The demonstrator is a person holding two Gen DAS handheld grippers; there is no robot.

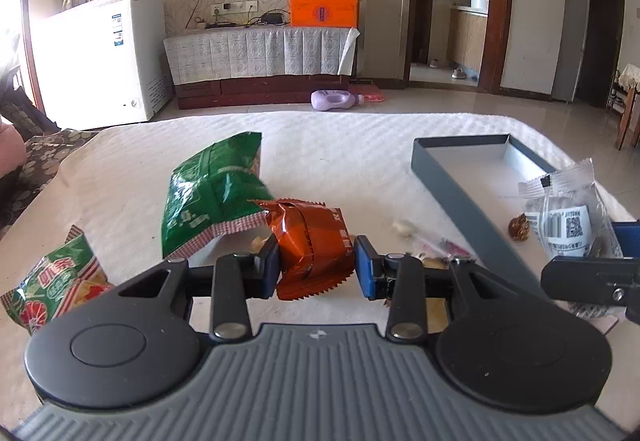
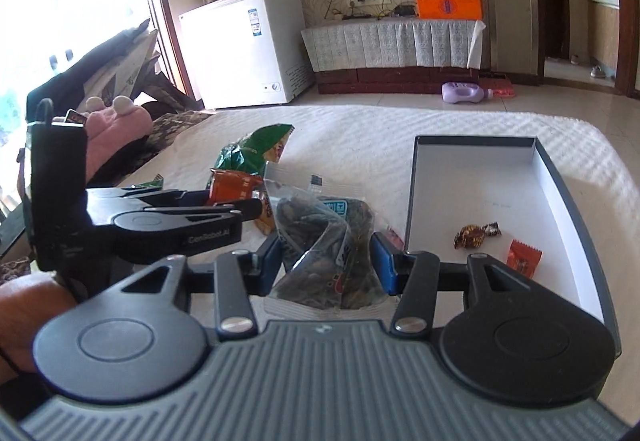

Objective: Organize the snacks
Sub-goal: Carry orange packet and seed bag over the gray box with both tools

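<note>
Just left of the tray (image 2: pixel 416 177), a clear packet (image 2: pixel 328 257) is held in the right gripper (image 2: pixel 330 263), apparently nearer than the left gripper (image 1: pixel 317 267), which is closed on an orange packet (image 1: pixel 312 245).

Both hand-held grippers (image 1: pixel 317 267) (image 2: pixel 329 261) clamped, level.

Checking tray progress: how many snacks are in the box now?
2 in the box: a brown-wrapped candy mid-floor, and a small orange packet just right of it. The near corner is hidden behind the gripper body.
</note>
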